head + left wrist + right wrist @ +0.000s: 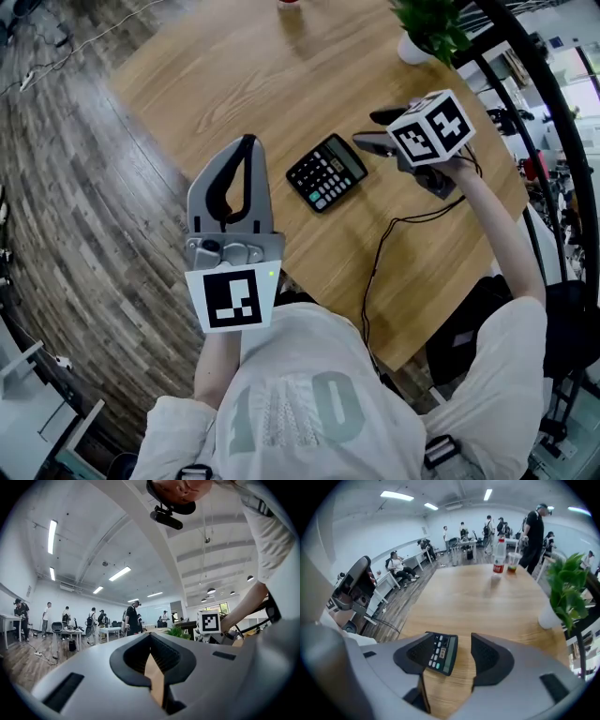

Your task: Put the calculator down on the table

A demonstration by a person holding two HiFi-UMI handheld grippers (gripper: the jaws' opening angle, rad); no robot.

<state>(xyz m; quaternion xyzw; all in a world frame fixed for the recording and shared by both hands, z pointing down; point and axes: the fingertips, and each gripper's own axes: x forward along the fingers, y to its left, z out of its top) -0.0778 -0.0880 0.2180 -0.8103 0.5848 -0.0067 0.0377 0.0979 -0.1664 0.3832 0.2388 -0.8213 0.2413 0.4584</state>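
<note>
A black calculator [326, 172] lies flat on the wooden table [234, 75], screen up, touching neither gripper. My right gripper [375, 129] hovers just right of it and above it, tilted downward, its jaws wide open and empty. In the right gripper view the calculator [443, 653] shows on the wood below, seen between the spread jaws of the right gripper [451, 639]. My left gripper [248, 141] is held up at the table's near left edge. It points level and its two tips meet, with nothing in them. In its own view the left gripper [150, 637] faces across the room.
A potted plant [427, 28] stands at the table's far right corner. A bottle [499, 557] and a cup [513, 562] sit at the far end. A black cable [380, 253] trails from the right gripper over the near edge. Several people stand at distant desks.
</note>
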